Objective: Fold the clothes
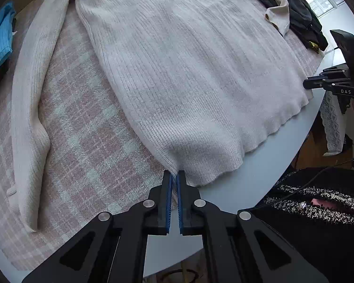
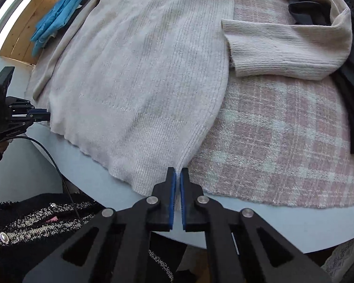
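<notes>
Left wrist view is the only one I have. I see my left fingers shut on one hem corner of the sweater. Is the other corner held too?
Observer: Yes. The right gripper is shut on the opposite hem corner of the sweater.
Operator: How does the sleeve on that side lie?
Observer: That sleeve is bent back, its cuff pointing toward the body of the sweater, resting on the plaid blanket.
Operator: Anything dark near it?
Observer: Dark clothing lies partly under the bend of that sleeve.
</notes>
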`<state>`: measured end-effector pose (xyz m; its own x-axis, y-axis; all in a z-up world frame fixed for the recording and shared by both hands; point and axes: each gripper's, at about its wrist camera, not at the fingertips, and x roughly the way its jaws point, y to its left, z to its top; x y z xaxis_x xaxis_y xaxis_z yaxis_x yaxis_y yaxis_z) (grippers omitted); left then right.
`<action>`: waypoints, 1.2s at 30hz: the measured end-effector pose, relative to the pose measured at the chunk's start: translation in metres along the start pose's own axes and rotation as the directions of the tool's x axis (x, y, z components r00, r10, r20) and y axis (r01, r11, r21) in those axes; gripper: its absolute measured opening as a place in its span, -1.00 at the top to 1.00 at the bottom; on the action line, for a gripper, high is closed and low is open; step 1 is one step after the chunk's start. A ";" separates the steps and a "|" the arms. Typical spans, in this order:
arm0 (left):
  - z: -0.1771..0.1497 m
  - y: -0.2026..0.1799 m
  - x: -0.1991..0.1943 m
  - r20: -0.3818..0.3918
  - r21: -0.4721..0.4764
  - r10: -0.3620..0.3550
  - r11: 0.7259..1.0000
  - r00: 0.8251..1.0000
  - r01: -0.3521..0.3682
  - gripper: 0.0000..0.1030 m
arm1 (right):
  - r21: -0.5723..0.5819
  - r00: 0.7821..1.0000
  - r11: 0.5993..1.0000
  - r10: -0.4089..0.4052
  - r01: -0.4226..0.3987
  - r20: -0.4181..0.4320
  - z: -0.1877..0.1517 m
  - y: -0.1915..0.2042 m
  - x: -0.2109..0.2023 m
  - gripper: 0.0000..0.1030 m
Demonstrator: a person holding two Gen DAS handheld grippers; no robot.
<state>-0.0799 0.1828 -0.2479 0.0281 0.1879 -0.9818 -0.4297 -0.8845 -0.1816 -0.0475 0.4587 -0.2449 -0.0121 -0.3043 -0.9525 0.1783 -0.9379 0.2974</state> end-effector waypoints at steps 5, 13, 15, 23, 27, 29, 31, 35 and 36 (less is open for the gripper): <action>-0.015 0.001 -0.012 0.000 0.030 0.069 0.997 0.998 -0.069 0.93 | -0.052 0.991 0.992 -0.121 0.118 -0.051 -0.006 -0.001 -0.008 0.92; -0.003 0.035 -0.049 0.082 -0.024 0.124 0.992 0.989 -0.123 0.61 | -0.091 0.978 0.974 -0.207 0.209 0.034 0.018 0.017 -0.059 0.35; 0.014 0.049 -0.057 0.122 -0.047 0.183 0.983 0.975 -0.179 0.50 | -0.115 0.982 0.980 -0.153 0.166 0.109 0.045 0.026 -0.080 0.31; 0.060 0.105 -0.025 0.125 -0.061 0.398 0.917 0.909 -0.394 0.32 | -0.280 0.965 0.959 0.027 0.049 0.261 0.196 0.097 -0.081 0.10; 0.070 0.127 -0.016 0.117 -0.079 0.381 0.924 0.917 -0.374 0.84 | -0.343 0.971 0.939 0.110 -0.031 0.212 0.269 0.127 -0.045 0.41; 0.072 0.140 -0.021 0.117 -0.121 0.406 0.912 0.906 -0.393 0.84 | -0.376 0.976 0.926 0.109 -0.030 0.190 0.300 0.140 -0.023 0.53; 0.072 0.157 -0.030 0.121 -0.189 0.457 0.882 0.881 -0.431 0.85 | -0.406 0.980 0.913 0.110 -0.033 0.166 0.330 0.153 -0.002 0.55; 0.066 0.194 -0.057 0.145 -0.318 0.499 0.841 0.854 -0.438 0.85 | -0.441 0.988 0.894 0.127 -0.077 0.084 0.381 0.176 0.039 0.54; 0.065 0.199 -0.059 0.142 -0.329 0.509 0.833 0.849 -0.444 0.85 | -0.449 0.989 0.889 0.130 -0.089 0.063 0.394 0.182 0.049 0.54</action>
<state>-0.2257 0.0237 -0.2225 -0.3233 -0.2296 -0.9180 -0.0731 -0.9612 0.2661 -0.4033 0.2080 -0.2116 -0.0504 -0.4339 -0.8995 0.6014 -0.7323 0.3195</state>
